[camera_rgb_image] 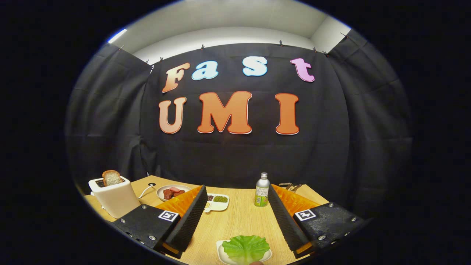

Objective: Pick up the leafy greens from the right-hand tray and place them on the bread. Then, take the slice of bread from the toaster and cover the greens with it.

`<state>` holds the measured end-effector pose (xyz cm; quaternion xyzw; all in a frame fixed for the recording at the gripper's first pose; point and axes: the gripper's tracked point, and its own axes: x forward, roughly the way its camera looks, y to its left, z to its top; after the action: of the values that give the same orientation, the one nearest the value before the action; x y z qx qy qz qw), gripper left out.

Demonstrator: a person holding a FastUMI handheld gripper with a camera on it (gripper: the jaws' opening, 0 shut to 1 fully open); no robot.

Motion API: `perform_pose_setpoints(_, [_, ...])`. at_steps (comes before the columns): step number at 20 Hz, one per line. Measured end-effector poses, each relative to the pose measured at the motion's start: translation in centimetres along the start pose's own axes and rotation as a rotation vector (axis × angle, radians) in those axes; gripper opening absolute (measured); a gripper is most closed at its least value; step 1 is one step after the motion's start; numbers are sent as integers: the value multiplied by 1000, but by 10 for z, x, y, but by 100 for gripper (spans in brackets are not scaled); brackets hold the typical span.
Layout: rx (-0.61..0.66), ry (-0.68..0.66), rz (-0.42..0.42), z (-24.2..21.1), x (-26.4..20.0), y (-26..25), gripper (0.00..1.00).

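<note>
A green lettuce leaf lies on a small white tray on the wooden table, low between my two fingers and close to their bases. My gripper is open, its black ribbed fingers spread wide and holding nothing. To the left, beyond the left finger, a white toaster stands with a slice of bread sticking up from its slot.
A white plate with red meat pieces sits behind the left finger. A white divided dish with green and dark toppings lies ahead between the fingers. A metal bottle stands by the right finger. A cable runs from the toaster.
</note>
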<state>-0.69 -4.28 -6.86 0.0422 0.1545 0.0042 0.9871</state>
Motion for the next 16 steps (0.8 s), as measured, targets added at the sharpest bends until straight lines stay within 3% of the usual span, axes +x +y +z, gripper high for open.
perform_pose_setpoints(9, [-11,163,58,-33,7,2,99])
perform_pose_setpoints(16, [132,497,185,-99,2,23,99])
